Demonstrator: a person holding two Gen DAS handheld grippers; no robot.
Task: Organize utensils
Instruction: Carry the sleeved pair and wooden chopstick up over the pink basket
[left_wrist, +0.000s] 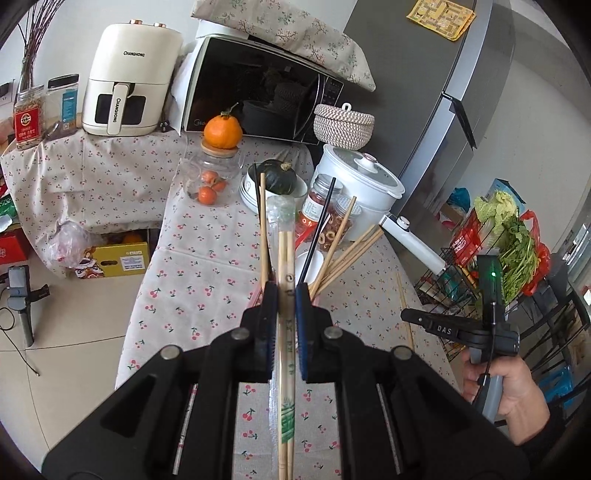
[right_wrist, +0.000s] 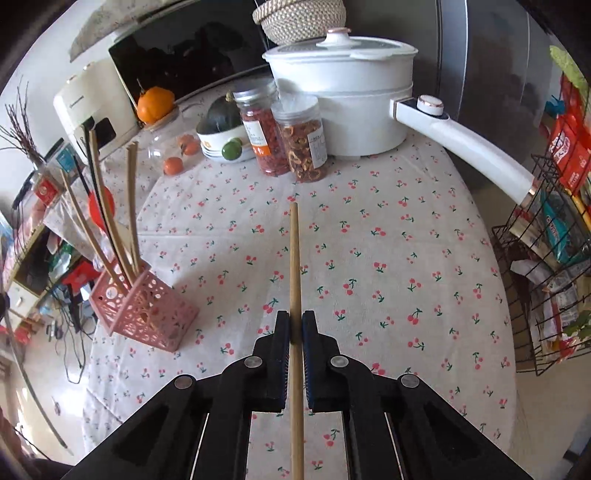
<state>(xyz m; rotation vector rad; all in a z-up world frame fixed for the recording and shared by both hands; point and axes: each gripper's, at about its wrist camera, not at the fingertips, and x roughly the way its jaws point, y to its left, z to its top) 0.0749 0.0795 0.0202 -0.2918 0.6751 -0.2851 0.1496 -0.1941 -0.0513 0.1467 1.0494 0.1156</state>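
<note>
My left gripper (left_wrist: 286, 288) is shut on a pair of bamboo chopsticks in a clear plastic sleeve (left_wrist: 286, 254), which runs straight out between the pads. Just beyond its fingertips several loose chopsticks (left_wrist: 347, 254), wooden and black, fan upward. My right gripper (right_wrist: 294, 317) is shut on a single wooden chopstick (right_wrist: 294, 258), lifted above the cherry-print tablecloth (right_wrist: 388, 240). A pink perforated holder (right_wrist: 147, 314) with several chopsticks stands left of it. In the left wrist view the right gripper (left_wrist: 406, 315), in a person's hand (left_wrist: 517, 395), hovers at the table's right edge.
At the far side of the table stand a white electric pot (right_wrist: 343, 92) with a long handle (right_wrist: 472, 147), two spice jars (right_wrist: 288, 136), a bowl with a squash (right_wrist: 221, 125) and a glass jar (left_wrist: 210, 177). A wire rack (right_wrist: 546, 258) stands to the right.
</note>
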